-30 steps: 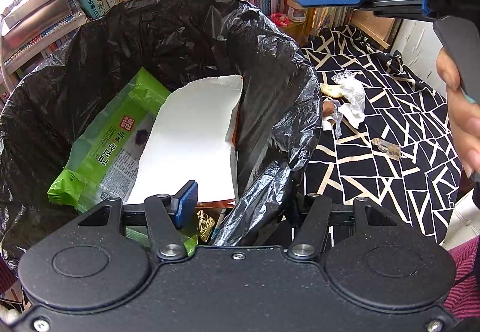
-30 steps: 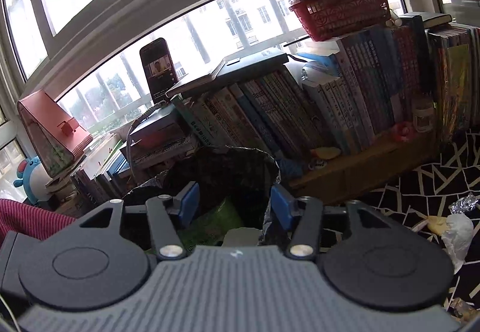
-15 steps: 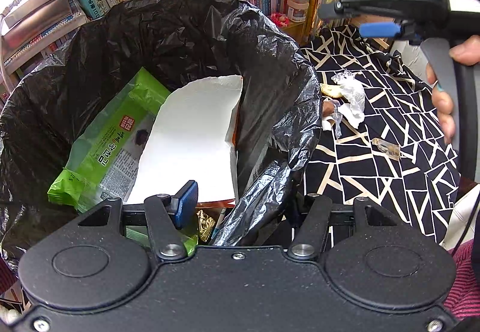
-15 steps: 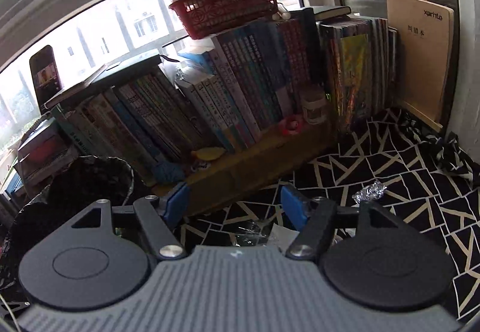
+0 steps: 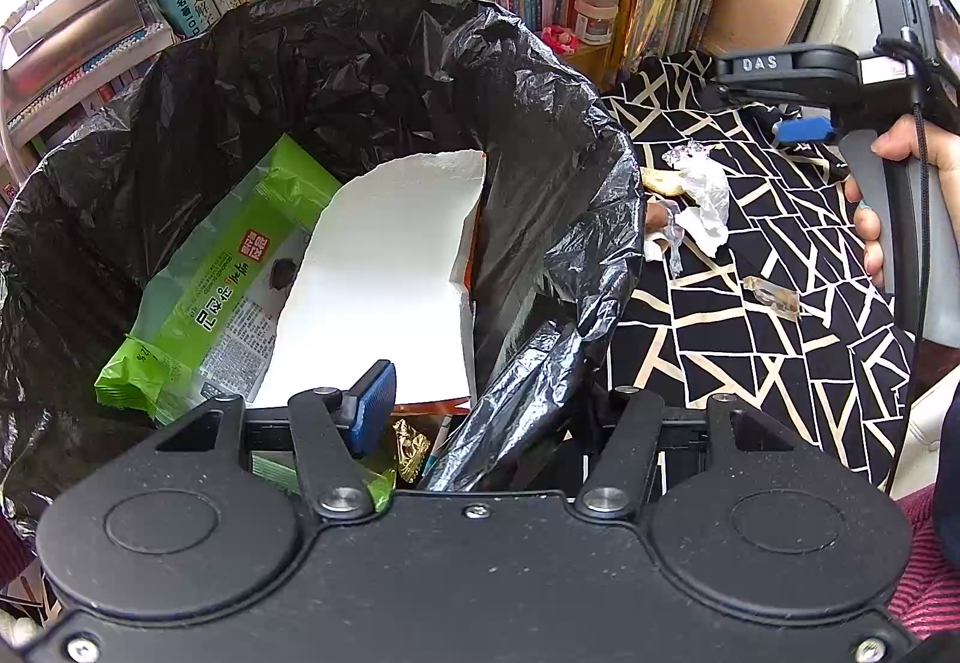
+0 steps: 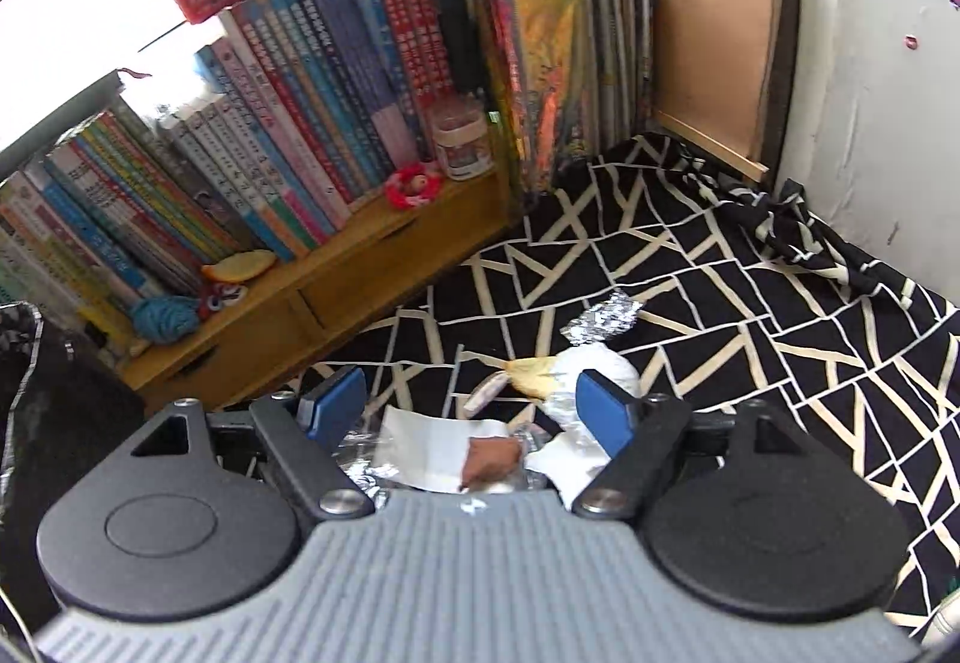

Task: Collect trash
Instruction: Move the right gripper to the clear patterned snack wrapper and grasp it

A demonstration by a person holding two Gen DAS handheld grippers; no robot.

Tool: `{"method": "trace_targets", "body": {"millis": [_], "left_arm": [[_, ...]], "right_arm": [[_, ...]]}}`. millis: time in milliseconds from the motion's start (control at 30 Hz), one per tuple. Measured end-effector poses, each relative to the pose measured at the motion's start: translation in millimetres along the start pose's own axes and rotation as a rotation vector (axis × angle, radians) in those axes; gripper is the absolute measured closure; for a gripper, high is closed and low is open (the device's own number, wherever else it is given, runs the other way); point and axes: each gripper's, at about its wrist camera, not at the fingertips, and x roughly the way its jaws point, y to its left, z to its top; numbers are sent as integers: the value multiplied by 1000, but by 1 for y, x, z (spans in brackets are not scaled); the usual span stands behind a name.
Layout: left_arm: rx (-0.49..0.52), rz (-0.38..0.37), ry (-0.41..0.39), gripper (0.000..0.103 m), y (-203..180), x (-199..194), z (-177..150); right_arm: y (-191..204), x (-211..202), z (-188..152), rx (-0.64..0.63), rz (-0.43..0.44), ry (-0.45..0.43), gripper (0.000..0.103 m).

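A black-lined trash bin (image 5: 540, 135) fills the left wrist view, holding a green package (image 5: 222, 279) and a white foam sheet (image 5: 384, 273). My left gripper (image 5: 480, 411) sits at the bin's near rim with its jaws apart; a fold of the bag hides its right finger. My right gripper (image 6: 471, 405) hangs open low over litter on the patterned cloth (image 6: 750, 303): white paper (image 6: 432, 444) with a brown scrap (image 6: 489, 456), a white plastic bag (image 6: 594, 366), a yellow peel (image 6: 534, 372) and crumpled foil (image 6: 600, 324). Nothing is gripped.
Rows of books (image 6: 336, 81) stand on a low wooden shelf (image 6: 336, 279) behind the cloth, with a small jar (image 6: 462, 144) on it. A clear wrapper (image 5: 774, 297) lies apart on the cloth. A hand (image 5: 900, 183) holds the right gripper's handle.
My right gripper has swung from over the bin to the right and down, and now hangs above the litter on the cloth. The left gripper and bin have not moved.
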Motion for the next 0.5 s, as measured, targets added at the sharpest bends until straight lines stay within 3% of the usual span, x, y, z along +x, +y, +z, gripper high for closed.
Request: {"method": "trace_targets", "body": {"millis": [167, 400, 500], "left_arm": [[-3, 0, 1, 46, -1, 0, 0], [-3, -1, 1, 46, -1, 0, 0], [-2, 0, 0, 45, -1, 0, 0]], "right_arm": [[-35, 24, -2, 55, -150, 87, 16], [-76, 68, -29, 118, -332, 325, 16], [-97, 77, -44, 228, -319, 413, 16]]}}
